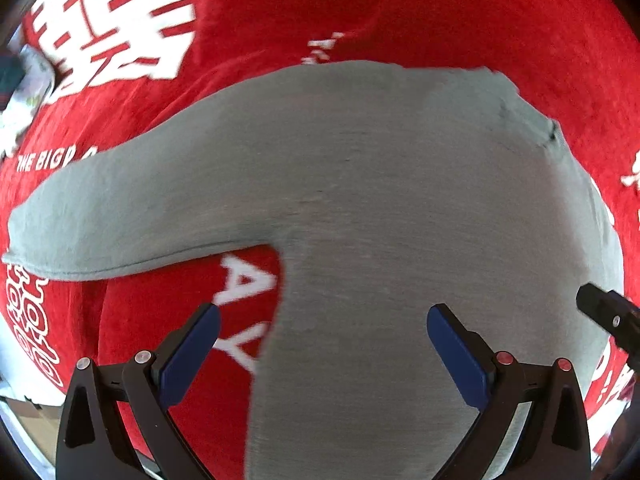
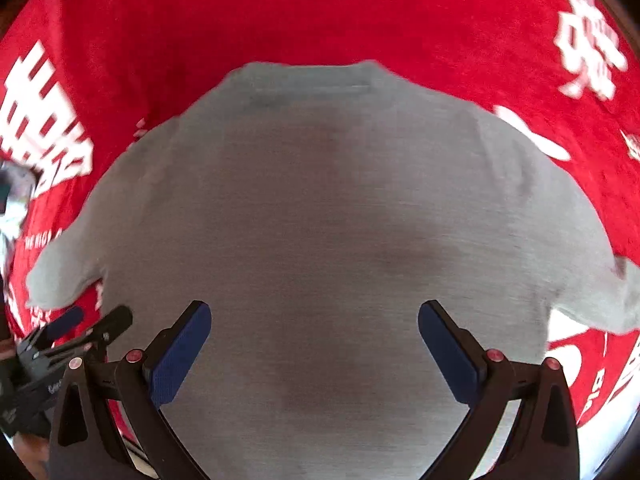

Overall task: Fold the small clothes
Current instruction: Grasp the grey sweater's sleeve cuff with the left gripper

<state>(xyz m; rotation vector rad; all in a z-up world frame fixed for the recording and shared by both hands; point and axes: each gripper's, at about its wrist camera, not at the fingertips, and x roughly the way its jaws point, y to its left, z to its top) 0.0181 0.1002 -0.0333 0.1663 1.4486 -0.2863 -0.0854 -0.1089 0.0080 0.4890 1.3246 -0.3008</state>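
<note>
A grey shirt (image 2: 320, 208) lies flat on a red cloth (image 2: 320, 12) (white lettering), collar at 12 o'clock. Left gripper (image 1: 322, 344) and right gripper (image 2: 314, 344) hover above, fingers apart, empty.

One grey T-shirt (image 2: 320, 220) lies spread flat, and it shows two short sleeves, one out to each side. One red cloth (image 2: 320, 12) with white printed lettering lies under it. Two grippers are in sight: the left gripper (image 1: 323, 332) and the right gripper (image 2: 314, 330), each with two blue-padded fingers (image 1: 192, 352) held wide apart, four fingers in all. At the left edge sits one blurred pale object, too unclear to name.
</note>
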